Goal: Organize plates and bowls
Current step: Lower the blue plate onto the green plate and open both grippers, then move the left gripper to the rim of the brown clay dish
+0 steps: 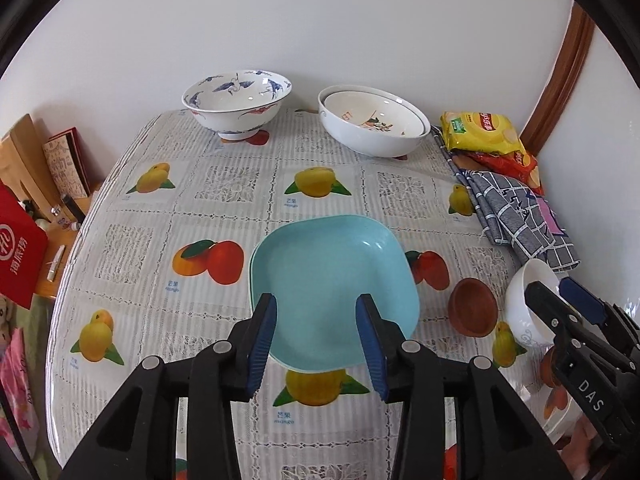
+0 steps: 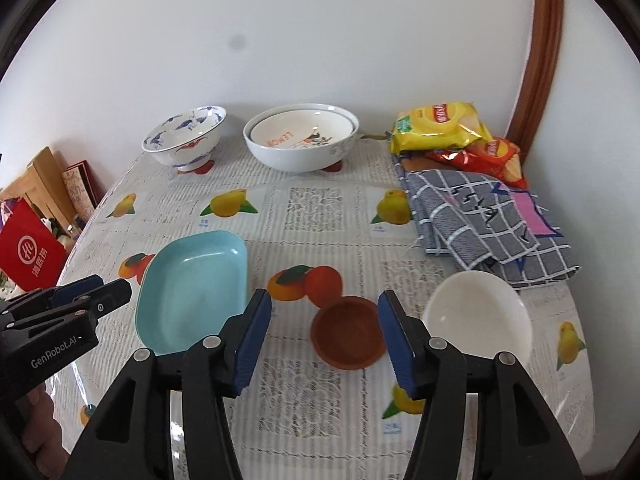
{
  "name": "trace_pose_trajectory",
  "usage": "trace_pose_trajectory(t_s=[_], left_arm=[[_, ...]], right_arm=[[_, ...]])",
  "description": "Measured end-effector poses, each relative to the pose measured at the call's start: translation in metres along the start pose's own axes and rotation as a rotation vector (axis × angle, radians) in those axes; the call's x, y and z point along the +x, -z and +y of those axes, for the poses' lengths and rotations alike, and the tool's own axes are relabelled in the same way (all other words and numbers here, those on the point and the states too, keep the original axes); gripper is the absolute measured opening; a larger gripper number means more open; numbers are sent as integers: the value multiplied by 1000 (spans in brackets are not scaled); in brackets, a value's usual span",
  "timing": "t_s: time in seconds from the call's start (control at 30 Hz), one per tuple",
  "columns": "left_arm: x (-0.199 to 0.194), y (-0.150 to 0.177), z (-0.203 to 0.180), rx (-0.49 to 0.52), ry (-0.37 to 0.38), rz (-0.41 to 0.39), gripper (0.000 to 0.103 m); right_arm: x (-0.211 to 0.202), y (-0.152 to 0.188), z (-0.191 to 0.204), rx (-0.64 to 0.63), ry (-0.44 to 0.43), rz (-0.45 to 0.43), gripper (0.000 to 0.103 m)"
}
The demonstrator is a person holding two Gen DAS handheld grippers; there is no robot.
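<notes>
Since both my tools hang above the desk (image 2: 320,208) with nothing in them, the job now is to choose the next piece and take it cleanly. My left tool (image 1: 318,344) has its jaws partly apart and empty, poised over the near edge of the turquoise plate (image 1: 334,276), which lies flat on the fruit-printed cloth. My right tool (image 2: 324,336) is spread wider, also empty, with the small brown bowl (image 2: 346,332) sitting on the cloth in line between its fingers; the small white bowl (image 2: 478,316) is just to its right, apparently tipped on its side, close by but apart as far as I can tell. At the back by the wall stand the blue-patterned bowl (image 2: 184,136) and two big white bowls (image 2: 300,142) nested together.

I judge the brown bowl comes next, perhaps to go into the white one. I should come down straight, put one finger inside the rim and one outside, close firmly before lifting, and keep clear of the white bowl, which could roll if nudged. The checked cloth (image 2: 484,216) and snack bags (image 2: 440,126) are well aside.
</notes>
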State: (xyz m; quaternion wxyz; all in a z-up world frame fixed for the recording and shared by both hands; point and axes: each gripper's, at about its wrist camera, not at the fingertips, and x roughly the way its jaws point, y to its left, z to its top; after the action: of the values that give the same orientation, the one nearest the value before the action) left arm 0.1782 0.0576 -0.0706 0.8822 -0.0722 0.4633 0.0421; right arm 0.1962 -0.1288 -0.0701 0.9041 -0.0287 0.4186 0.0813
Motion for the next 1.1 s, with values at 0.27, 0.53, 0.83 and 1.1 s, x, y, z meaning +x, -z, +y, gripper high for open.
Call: trace_pose_trajectory(t_s=[0.27, 0.53, 0.83, 1.1], left_arm=[[-28, 13, -50, 63, -27, -61, 61], [-41, 26, -84, 41, 53, -111, 61], [-24, 34, -105, 28, 86, -81, 61], [7, 36, -118, 30, 83, -4, 61]], right_arm=[[-46, 30, -60, 57, 92, -38, 82], [-66, 66, -114, 118, 141, -55, 85], [-66, 95, -168, 207, 96, -42, 85], [-41, 108, -196, 242, 128, 30, 84]])
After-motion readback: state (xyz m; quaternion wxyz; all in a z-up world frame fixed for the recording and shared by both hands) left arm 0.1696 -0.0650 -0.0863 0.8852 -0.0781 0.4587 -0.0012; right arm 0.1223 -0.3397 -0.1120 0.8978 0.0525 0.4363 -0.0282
